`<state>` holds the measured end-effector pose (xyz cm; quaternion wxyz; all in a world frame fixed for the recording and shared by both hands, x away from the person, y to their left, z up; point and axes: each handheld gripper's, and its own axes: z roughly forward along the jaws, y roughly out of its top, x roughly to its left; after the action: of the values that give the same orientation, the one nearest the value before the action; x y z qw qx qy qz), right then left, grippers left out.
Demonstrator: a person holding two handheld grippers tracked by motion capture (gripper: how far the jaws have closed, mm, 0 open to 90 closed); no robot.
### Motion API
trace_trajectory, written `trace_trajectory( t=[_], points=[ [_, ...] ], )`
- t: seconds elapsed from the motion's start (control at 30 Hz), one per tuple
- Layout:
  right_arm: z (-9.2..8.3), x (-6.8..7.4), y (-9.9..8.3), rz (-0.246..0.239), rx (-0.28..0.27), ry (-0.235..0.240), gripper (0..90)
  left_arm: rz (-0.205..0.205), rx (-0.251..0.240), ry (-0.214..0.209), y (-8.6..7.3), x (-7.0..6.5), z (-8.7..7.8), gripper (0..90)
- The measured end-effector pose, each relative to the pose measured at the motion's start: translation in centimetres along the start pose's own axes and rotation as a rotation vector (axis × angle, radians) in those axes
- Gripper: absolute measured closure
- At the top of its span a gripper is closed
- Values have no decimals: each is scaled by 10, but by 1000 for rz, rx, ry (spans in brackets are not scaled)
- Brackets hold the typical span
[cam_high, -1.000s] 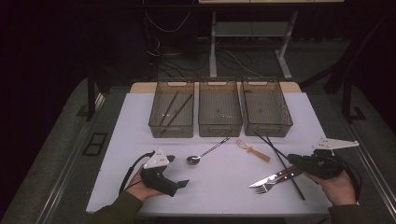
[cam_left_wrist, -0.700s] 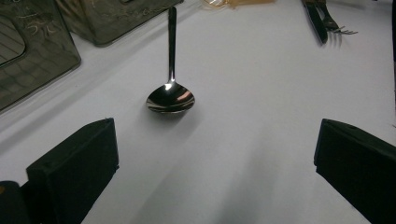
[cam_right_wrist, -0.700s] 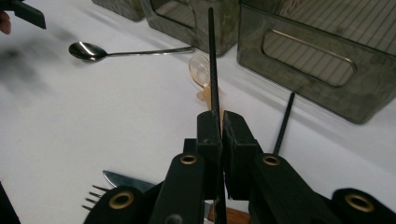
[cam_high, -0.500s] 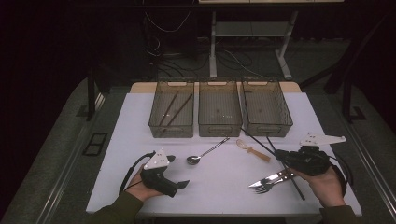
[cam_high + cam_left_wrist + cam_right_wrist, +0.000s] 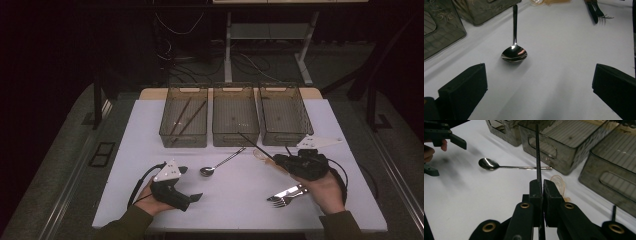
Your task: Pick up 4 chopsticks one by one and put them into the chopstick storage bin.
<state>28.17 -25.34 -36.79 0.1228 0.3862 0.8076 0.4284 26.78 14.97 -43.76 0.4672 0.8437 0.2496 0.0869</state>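
Fig. legend. Right tool, at the tabletop's right, was clenched on a black chopstick; in the right gripper view the jaws met on the chopstick, which ran up from between them toward the bins. In the high view the stick slanted up-left from the tool, its tip near the front wall of the middle bin. Left tool sat at the lower left w/ jaws released, well apart, nothing between them; the left gripper view showed bare white surface betw. the two black jaws.

Surroundings: three smoked-plastic bins in a row along the far side: left bin holding two dark sticks, middle bin, right bin. A metal spoon lay betw. the two tools, bowl toward the left tool, handle pointing to the middle bin. A pale translucent utensil lay just beside the chopstick, under its line. A fork lay just in front of the right hand, near the front edge.

Obstructions: front walls of middle and right bins stood close ahead of the chopstick tip; spoon handle lay to its left.

Open room: broad bare strip betw. left tool and spoon; clear margin along left and front edges; less on the right, where the hand sat near the edge.
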Motion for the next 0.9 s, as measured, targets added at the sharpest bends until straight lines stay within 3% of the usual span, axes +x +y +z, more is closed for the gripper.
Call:
trace_trajectory(
  t=[0.27,0.6,0.9],
  points=[
    [18,13,20,-21,-5,11,862,1,-5,-5,1,-1,0,0],
    [40,19,53,-28,-10,10,862,4,-12,4,0,-1,1,0],
    [62,25,83,-14,-9,4,862,40,2,12,-2,0,3,0]
  ],
)
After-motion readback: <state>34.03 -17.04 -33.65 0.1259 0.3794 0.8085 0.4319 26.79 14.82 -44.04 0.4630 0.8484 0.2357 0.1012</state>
